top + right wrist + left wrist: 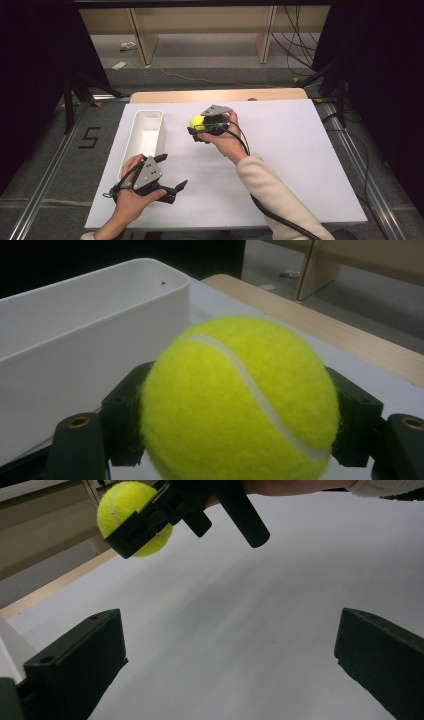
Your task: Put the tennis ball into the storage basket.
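Firmly, the right hand-held gripper (199,128) is clamped on a yellow tennis ball (197,121), one black jaw pressed against each side of it, as the right gripper view shows with the ball (240,402) swelling between the two jaws and its white seam curving across the felt. From the high view the ball sits at the far end of that gripper, held above the white surface (280,165) and just to the right of a long white bin (145,137), with the right hand (226,141) wrapped around the gripper's body and a cream sleeve (272,192) running back toward the bottom edge. In the left gripper view the ball (131,511) appears raised off the surface, gripped by the other tool near the top left. The left hand-held gripper (176,189) rests low near the front edge of the surface, its jaws spread wide apart with nothing between them; the left gripper view shows bare white surface in the gap. The left hand (131,192) holds it just in front of the bin's near end. The bin stands open, its rim (100,277) close behind the ball in the right gripper view, and a wooden strip (215,95) edges the surface on the far side.
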### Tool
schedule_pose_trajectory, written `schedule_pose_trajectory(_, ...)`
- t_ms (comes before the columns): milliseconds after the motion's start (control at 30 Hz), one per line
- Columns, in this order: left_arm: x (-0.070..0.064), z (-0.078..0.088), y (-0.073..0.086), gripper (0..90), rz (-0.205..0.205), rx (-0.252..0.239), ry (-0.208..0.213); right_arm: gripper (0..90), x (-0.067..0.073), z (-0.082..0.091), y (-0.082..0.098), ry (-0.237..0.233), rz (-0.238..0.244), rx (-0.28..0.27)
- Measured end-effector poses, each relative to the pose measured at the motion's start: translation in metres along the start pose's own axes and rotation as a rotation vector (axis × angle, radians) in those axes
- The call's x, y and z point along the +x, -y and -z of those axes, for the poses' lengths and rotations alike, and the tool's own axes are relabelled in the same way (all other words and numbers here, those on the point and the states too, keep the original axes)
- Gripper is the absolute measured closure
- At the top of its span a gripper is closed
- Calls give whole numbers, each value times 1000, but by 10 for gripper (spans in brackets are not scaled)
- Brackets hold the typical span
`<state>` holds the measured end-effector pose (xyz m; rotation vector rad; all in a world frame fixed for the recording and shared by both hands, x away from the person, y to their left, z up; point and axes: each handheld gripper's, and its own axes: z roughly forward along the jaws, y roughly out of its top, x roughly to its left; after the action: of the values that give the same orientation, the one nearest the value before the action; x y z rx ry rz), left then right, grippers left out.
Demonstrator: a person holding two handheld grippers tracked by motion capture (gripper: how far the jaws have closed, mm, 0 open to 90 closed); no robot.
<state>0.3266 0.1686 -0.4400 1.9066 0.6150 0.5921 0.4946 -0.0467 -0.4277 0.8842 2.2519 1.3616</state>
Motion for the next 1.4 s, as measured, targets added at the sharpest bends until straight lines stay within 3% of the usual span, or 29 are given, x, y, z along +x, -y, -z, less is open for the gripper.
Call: schedule_pose_trajectory(1400,0,0,0,0,-4,-1,0,269,27,-6,-26,-46,58,-21)
